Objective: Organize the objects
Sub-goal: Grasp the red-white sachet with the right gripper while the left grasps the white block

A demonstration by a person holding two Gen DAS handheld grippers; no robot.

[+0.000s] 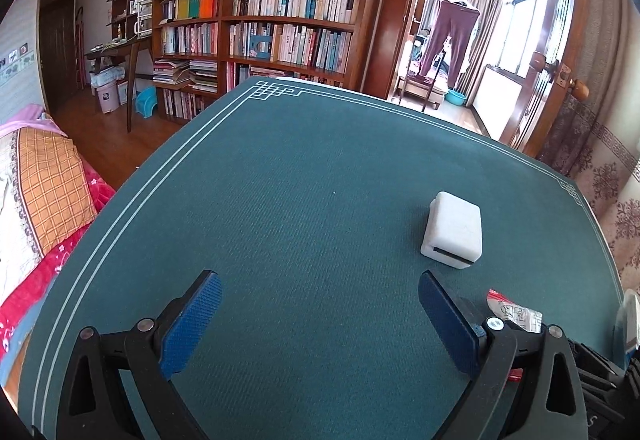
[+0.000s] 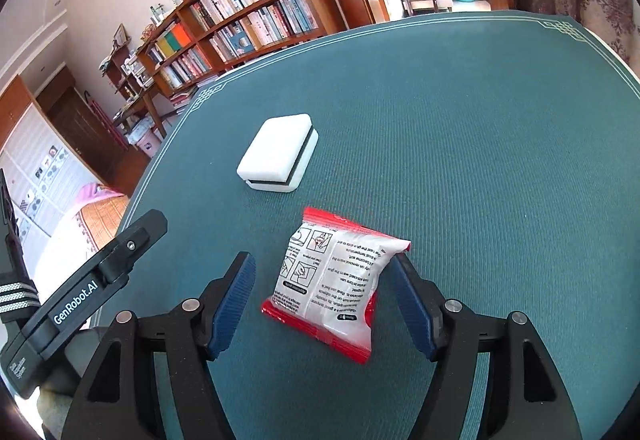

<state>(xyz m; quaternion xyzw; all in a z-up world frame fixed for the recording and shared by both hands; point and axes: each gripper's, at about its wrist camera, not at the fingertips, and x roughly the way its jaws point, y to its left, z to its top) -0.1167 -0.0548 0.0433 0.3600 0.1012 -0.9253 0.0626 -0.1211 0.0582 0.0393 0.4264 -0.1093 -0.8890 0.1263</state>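
Item: red-and-white printed plastic sachet (image 2: 334, 286), lying on the green felt-covered table (image 2: 480, 119) between the parted, empty pads of the right gripper (image 2: 320, 304), long axis running 12 to 6 o'clock. White rectangular foam-like block (image 2: 278, 155): 11 o'clock, well apart. Left gripper (image 1: 320, 324): released, empty, farther from the sachet.

A packet (image 2: 336, 280) lies on the counter (image 2: 500, 159), with a box (image 2: 276, 155) behind it to the left, both apart.
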